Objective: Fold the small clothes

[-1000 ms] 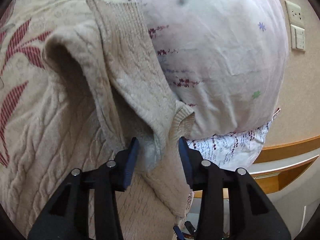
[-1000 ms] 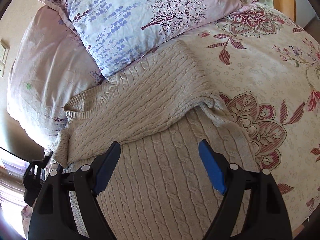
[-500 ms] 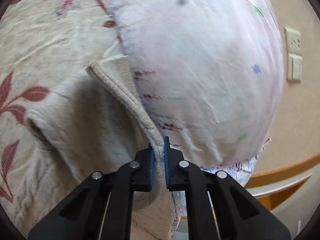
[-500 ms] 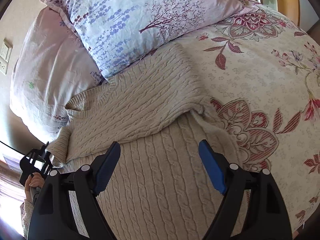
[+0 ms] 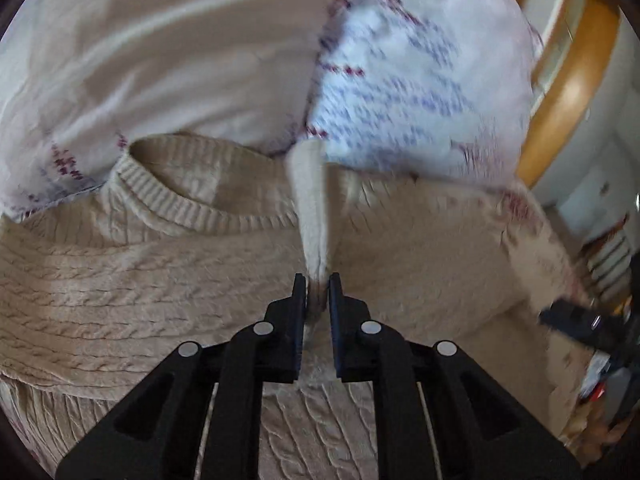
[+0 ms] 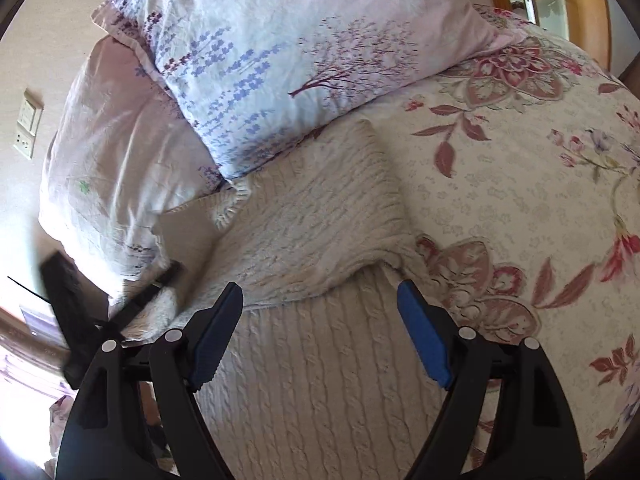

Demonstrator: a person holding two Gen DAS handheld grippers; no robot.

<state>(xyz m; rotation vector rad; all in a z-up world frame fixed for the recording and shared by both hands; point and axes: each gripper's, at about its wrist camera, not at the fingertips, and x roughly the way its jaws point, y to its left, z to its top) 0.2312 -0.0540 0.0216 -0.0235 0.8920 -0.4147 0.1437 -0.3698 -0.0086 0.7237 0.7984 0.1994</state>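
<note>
A beige cable-knit sweater lies on the floral bedspread, its right sleeve folded across the chest. In the left wrist view the sweater shows its ribbed neckline. My left gripper is shut on the left sleeve and holds it lifted over the sweater body. It also shows in the right wrist view, blurred. My right gripper is open and empty, hovering over the sweater's body.
Two pillows stand behind the sweater: a pink one and a blue-flowered one. The floral bedspread stretches to the right. A wooden headboard and wall sockets are at the edges.
My left gripper closed on the sleeve edge, then swung it up and across over the sweater toward the middle. My right gripper stayed open and barely moved.
</note>
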